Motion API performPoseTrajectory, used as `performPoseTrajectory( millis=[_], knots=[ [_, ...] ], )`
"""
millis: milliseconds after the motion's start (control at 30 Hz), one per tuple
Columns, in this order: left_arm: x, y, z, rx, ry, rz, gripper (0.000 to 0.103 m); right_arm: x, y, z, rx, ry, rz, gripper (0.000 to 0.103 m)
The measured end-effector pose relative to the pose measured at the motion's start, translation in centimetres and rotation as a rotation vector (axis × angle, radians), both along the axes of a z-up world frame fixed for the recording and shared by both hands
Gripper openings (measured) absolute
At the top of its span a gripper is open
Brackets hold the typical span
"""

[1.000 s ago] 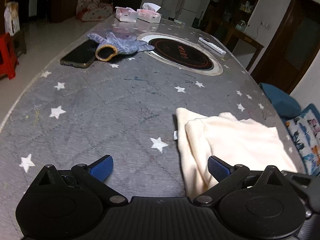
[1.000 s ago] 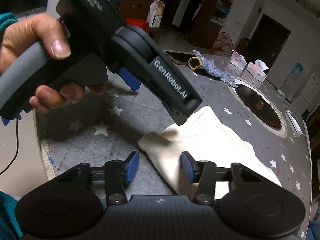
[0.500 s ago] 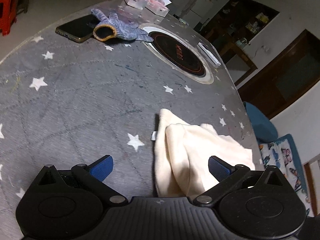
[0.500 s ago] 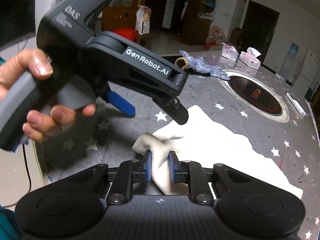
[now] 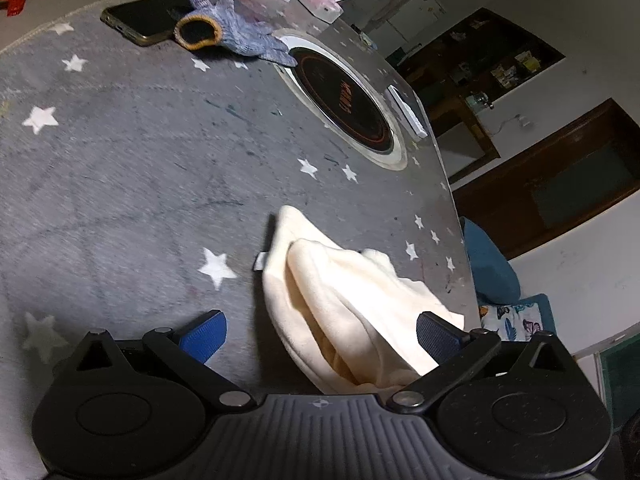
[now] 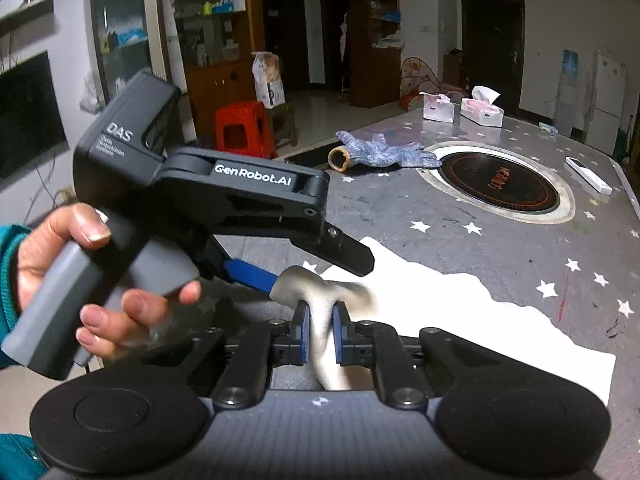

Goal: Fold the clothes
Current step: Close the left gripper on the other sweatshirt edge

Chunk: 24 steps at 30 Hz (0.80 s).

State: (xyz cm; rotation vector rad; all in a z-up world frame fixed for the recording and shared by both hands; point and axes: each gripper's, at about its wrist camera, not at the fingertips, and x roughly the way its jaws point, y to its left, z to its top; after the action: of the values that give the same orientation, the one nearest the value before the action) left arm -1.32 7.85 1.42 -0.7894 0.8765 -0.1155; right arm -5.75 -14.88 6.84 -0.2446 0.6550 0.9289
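Note:
A cream garment (image 5: 344, 296) lies partly folded on the grey star-patterned table (image 5: 140, 184). Its near end rises off the table between the wide-open jaws of my left gripper (image 5: 320, 330), and the blue pads do not touch it. In the right wrist view my right gripper (image 6: 320, 332) is shut on a bunched corner of the cream garment (image 6: 460, 308) and holds it lifted above the table edge. The left gripper's body (image 6: 224, 200), held in a hand, hovers just left of that corner, its blue finger (image 6: 250, 274) close to the cloth.
A knitted grey glove (image 5: 236, 34) and a phone (image 5: 144, 20) lie at the far left. A round inset hob (image 5: 344, 100), a white remote (image 5: 406, 110) and two tissue boxes (image 6: 460, 108) sit farther back. The table's right edge (image 5: 460, 240) is near the garment.
My right gripper closed on the garment's near corner and lifted it. The left gripper tilted and moved closer over the garment, staying open.

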Motion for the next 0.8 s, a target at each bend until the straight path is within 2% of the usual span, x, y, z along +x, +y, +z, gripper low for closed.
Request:
performPoseTrajectory(
  millis=[267,433,600,700,800],
  knots=[
    [1.2,-0.9,-0.5,-0.062,0.002,0.011,0.1,0.5,-1.1,0.0,0.065,0.015,-0.007,0.01],
    [2.0,-1.3,-1.3,-0.13,-0.002,0.007,0.08,0.6,-1.7,-0.1,0.096,0.023,-0.004,0.01],
    [2.4,-1.6,-2.4,-0.16,0.022,-0.001,0.04,0.4,-1.8,-0.5,0.091,0.024,0.021,0.01],
    [2.3,-1.7,-2.6,-0.137,0.019,-0.003,0.028,0.2,-1.8,-0.7,0.088,0.018,0.026,0.01],
    [2.2,-1.7,-2.7,-0.119,0.018,-0.01,0.024,0.4,-2.4,-0.7,0.092,0.025,0.019,0.012]
  ],
)
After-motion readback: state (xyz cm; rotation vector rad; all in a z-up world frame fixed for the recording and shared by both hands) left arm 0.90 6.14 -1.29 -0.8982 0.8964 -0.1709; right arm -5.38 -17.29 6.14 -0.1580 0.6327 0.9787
